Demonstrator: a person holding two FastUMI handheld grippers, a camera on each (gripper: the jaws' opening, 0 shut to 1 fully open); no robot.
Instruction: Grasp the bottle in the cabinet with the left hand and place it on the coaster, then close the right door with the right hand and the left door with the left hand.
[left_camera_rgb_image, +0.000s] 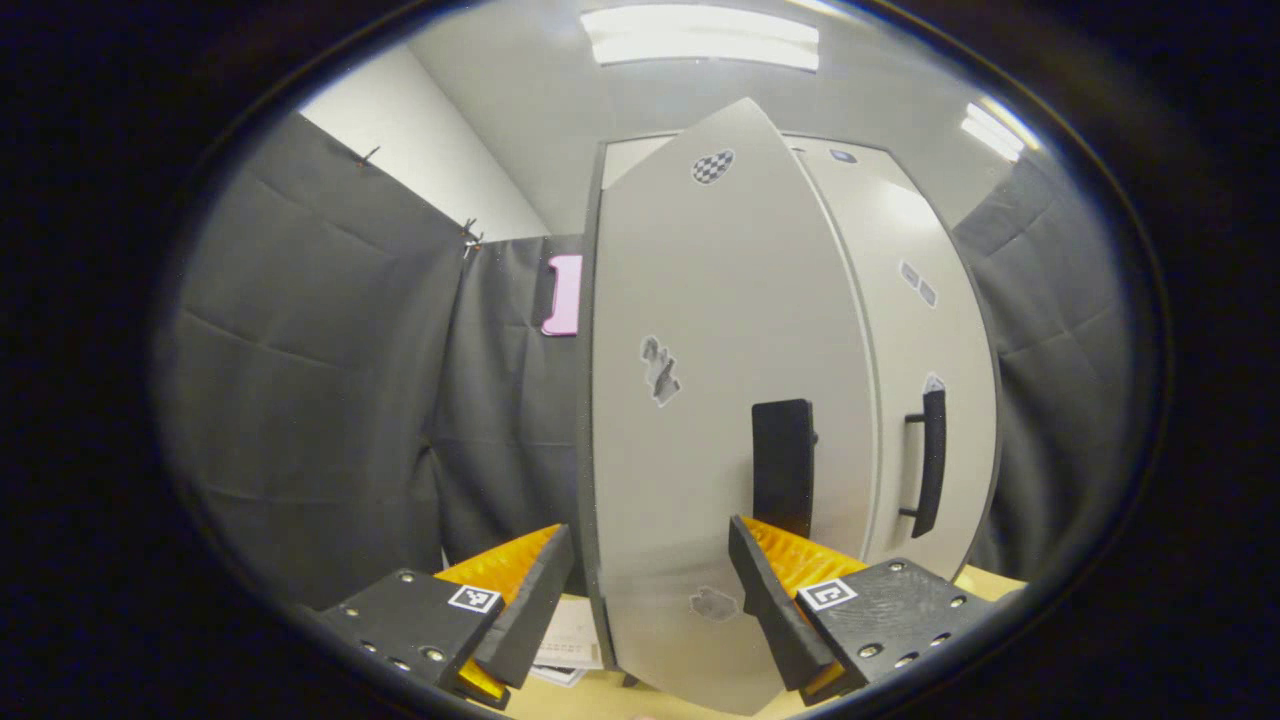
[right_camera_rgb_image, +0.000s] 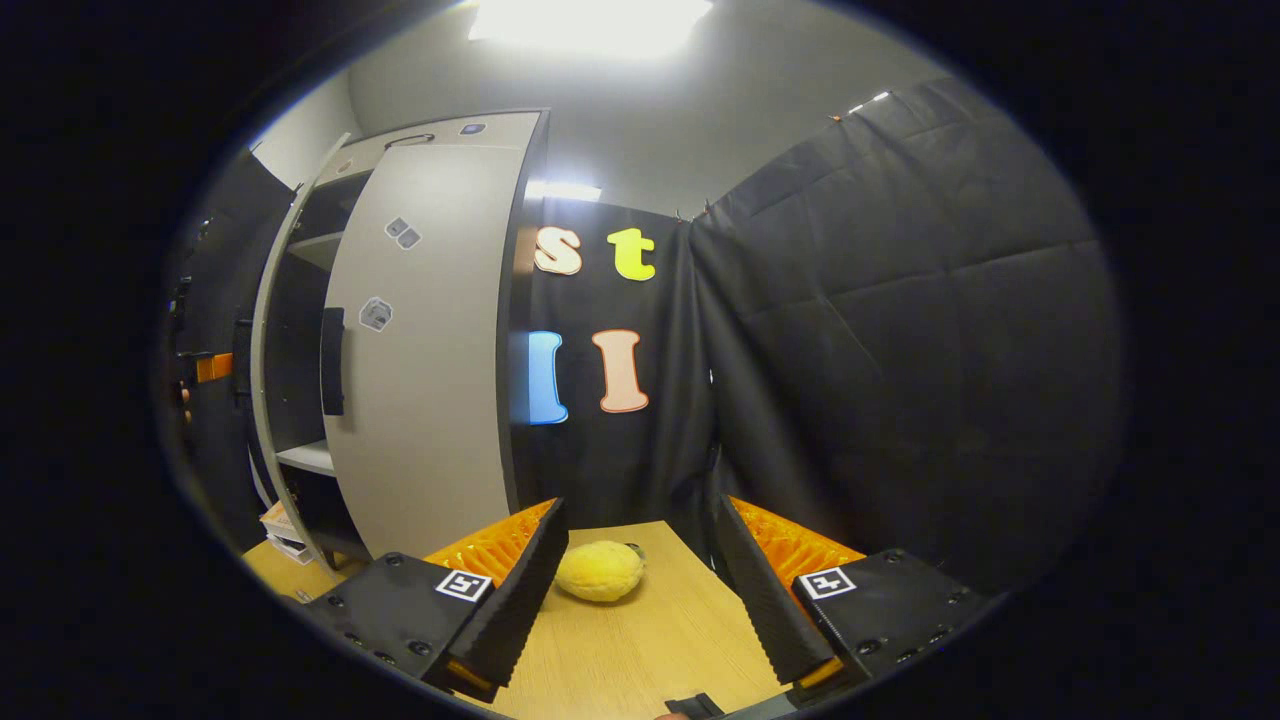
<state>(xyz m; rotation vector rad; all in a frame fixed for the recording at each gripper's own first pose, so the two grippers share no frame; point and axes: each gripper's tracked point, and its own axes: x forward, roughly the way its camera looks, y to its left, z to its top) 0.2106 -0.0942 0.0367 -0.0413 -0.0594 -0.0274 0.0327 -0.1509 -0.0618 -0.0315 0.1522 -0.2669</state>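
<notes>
In the left gripper view the cabinet's left door (left_camera_rgb_image: 700, 400) stands ajar, swung out close in front of me, with its dark handle (left_camera_rgb_image: 782, 465) just above my right finger. My left gripper (left_camera_rgb_image: 645, 600) is open, its fingers either side of the door's lower part and not pressing on it. The right door (left_camera_rgb_image: 900, 350) lies flush against the cabinet, its handle (left_camera_rgb_image: 930, 460) beyond. In the right gripper view my right gripper (right_camera_rgb_image: 640, 600) is open and empty over the wooden table (right_camera_rgb_image: 650, 650). The right door (right_camera_rgb_image: 420, 340) is to its left, with the left door's edge (right_camera_rgb_image: 268, 350) ajar and shelves (right_camera_rgb_image: 305, 455) showing in the gap.
A yellow lemon-like object (right_camera_rgb_image: 600, 570) lies on the table between my right gripper's fingers, farther off. Papers (left_camera_rgb_image: 570, 640) lie at the cabinet's foot. Black cloth walls close the booth on both sides. A small dark object (right_camera_rgb_image: 700, 706) sits at the table's near edge.
</notes>
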